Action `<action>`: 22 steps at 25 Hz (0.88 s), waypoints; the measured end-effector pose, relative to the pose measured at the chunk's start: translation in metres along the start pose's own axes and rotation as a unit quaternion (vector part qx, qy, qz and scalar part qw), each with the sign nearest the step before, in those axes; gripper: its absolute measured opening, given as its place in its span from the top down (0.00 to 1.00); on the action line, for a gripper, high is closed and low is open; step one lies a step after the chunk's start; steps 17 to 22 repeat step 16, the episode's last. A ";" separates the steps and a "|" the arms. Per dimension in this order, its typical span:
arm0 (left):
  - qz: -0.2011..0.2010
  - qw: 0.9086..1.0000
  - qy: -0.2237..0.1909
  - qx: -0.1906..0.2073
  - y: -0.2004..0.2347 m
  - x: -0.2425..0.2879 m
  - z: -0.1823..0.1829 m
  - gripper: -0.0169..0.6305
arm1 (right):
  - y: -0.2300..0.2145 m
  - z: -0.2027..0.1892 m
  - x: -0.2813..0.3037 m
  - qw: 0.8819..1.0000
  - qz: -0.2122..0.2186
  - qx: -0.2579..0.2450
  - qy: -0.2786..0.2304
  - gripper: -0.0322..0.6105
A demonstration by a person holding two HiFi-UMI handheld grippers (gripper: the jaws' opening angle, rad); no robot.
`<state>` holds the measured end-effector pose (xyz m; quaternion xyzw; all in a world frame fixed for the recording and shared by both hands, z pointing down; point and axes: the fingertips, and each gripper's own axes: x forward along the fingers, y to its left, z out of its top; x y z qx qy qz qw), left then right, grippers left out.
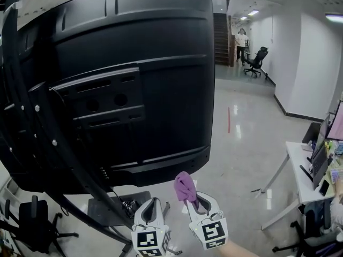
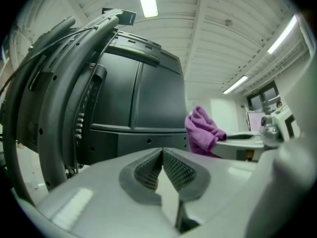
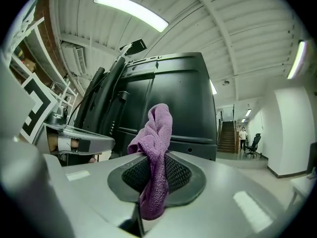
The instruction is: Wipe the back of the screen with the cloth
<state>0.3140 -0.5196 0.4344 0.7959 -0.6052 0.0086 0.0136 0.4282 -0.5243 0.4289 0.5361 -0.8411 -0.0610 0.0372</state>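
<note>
The black back of a large screen (image 1: 144, 79) fills the upper left of the head view, on a dark stand with cables (image 1: 64, 165). My right gripper (image 1: 194, 199) is shut on a purple cloth (image 1: 185, 186) that sticks up from its jaws, just below the screen's lower right corner. In the right gripper view the cloth (image 3: 156, 152) hangs bunched between the pads, with the screen's back (image 3: 168, 103) beyond it. My left gripper (image 1: 154, 206) hangs beside the right one, shut with nothing in it; its pads (image 2: 173, 170) meet, and the cloth (image 2: 202, 130) shows to its right.
Bundled cables and a curved arm of the stand (image 2: 64, 93) run along the screen's left. A white desk (image 1: 300, 170) with monitors is at the right. Far down the glossy corridor floor (image 1: 241, 122) stand a person (image 1: 241, 43) and an office chair (image 1: 256, 62). Another chair (image 1: 32, 224) stands lower left.
</note>
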 end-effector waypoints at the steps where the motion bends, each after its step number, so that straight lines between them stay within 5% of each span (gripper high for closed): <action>1: 0.000 1.000 -0.002 0.000 -0.001 0.000 0.002 0.96 | -0.002 0.002 -0.001 1.000 -0.003 0.002 0.000 0.86; 22: -0.021 1.000 0.005 -0.019 -0.009 -0.001 0.005 0.96 | -0.002 0.007 -0.015 1.000 -0.008 -0.002 -0.005 0.86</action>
